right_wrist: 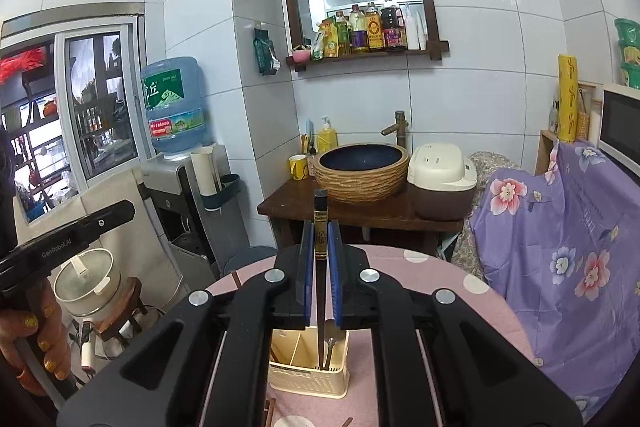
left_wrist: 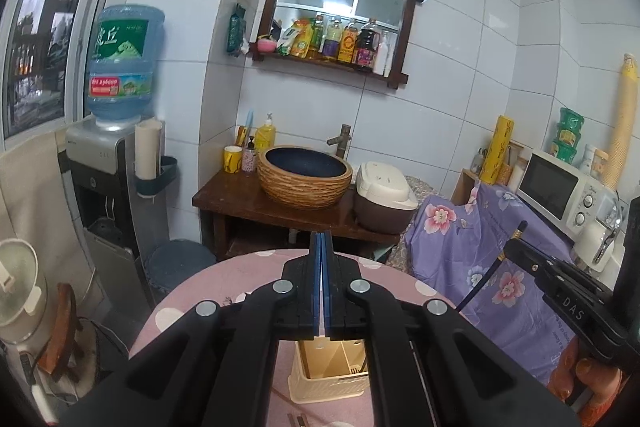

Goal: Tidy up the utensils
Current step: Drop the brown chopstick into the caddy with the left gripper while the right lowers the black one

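Observation:
In the right wrist view my right gripper (right_wrist: 320, 227) is shut on a black chopstick (right_wrist: 320, 211) with a gold band. The chopstick stands upright between the blue pads, its lower end reaching down into a cream utensil holder (right_wrist: 308, 381) on the pink dotted table (right_wrist: 472, 291). A metal spoon (right_wrist: 330, 343) stands in the same holder. My left gripper (left_wrist: 321, 237) is shut with nothing between its pads, above the holder (left_wrist: 328, 383). The right gripper (left_wrist: 520, 251) with the chopstick (left_wrist: 490, 273) shows at the right of the left wrist view.
Brown chopsticks (right_wrist: 269, 411) lie on the table near the holder. Behind the table are a wooden stand with a basin (right_wrist: 360, 171), a rice cooker (right_wrist: 440, 183), a water dispenser (right_wrist: 188, 195) and a purple floral cloth (right_wrist: 568, 247). A hand (right_wrist: 28, 339) holds the left gripper.

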`<state>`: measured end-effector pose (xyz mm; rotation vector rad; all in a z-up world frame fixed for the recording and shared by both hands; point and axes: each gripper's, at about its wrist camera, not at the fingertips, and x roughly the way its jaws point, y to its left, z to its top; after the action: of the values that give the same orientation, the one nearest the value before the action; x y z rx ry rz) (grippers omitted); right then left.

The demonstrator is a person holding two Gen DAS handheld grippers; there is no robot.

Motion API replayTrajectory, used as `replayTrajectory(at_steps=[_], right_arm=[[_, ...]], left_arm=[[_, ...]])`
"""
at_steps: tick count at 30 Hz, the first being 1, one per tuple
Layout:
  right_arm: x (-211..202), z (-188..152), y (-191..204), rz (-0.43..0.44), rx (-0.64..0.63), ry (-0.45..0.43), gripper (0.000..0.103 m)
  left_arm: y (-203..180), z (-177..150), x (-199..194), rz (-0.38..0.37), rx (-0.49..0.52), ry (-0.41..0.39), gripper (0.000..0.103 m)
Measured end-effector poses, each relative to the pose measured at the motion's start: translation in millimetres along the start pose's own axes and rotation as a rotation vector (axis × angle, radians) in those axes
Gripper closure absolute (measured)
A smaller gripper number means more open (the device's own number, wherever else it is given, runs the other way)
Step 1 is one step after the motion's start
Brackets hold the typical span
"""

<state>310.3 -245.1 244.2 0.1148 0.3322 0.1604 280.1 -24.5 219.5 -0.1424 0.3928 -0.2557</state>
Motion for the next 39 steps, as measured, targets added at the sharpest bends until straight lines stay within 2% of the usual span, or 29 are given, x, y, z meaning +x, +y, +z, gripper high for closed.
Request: replayTrajectory(at_steps=[5,7,11,16,19,24,28,31,33,39], right_arm=[[17,-22,-5,0.000,0.019,0.032,0.095],[15,-25,-5,-0.002,0.014,0.023,0.095],[13,-19,0,0.010,0.009,0.012,0.095],[10,0,10,0.023,0.003,-0.027,0.095],[15,2,15,-0.004,-0.026,-0.050,0.095],[50,-28,9,-0.032,-0.012,0.010,0.095],[75,-59,1,-0.036,0.014,0.067,0.095],[89,-81,-2,-0.034,0.023,0.108,0.095],[97,-92,-4,-0.032,0.028,0.135,0.095],[100,-105,-5,-0.022,0.029,0.131,0.095]], left_arm=[[36,-38,36,0.022,-0.065,0.150,0.101],[49,-54,47,0.069,-0.076,0.183,0.101],[64,-78,59,0.089,-0.108,0.236,0.101],[60,-91,52,0.098,-0.084,0.212,0.101],[56,-96,46,0.101,-0.065,0.197,0.101],[51,-113,31,0.122,-0.022,0.162,0.101],[52,-131,23,0.134,-0.009,0.165,0.099],[55,-146,21,0.140,-0.017,0.175,0.089],[59,-155,21,0.133,-0.038,0.191,0.075],[60,-172,16,0.131,-0.047,0.199,0.069]])
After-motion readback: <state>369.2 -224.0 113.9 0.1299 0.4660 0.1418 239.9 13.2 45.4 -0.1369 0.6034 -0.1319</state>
